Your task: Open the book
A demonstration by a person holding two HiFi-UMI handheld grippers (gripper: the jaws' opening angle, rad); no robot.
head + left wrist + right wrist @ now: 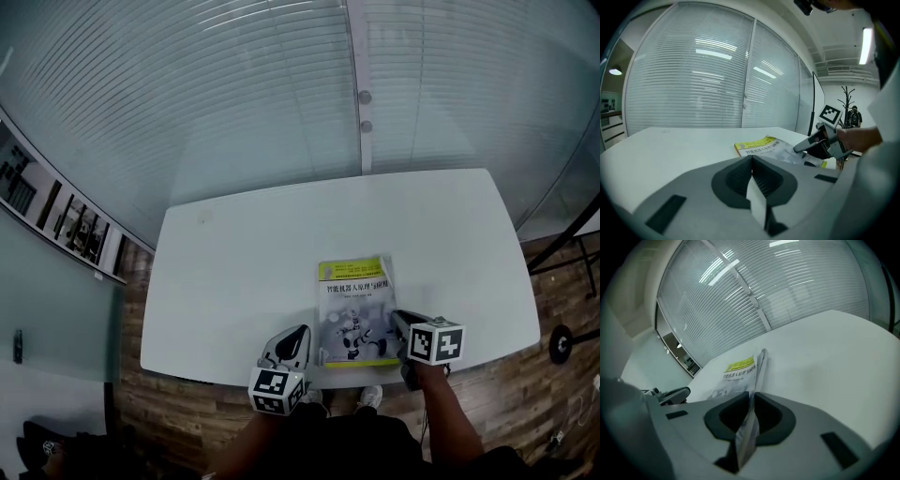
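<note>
- The book [354, 305] lies near the front edge of our bench [234, 272].
- Our right gripper [398, 321] pinches the book's right edge in its jaws.
- Our left gripper [298, 337] sits beside the book, jaws pressed together, empty.

The right gripper [397, 319] hides the book [354, 300]'s corner at five o'clock in the head view. The cover's smaller print is too small to read. The person's right forearm [450, 412] is cut off at six o'clock.
</note>
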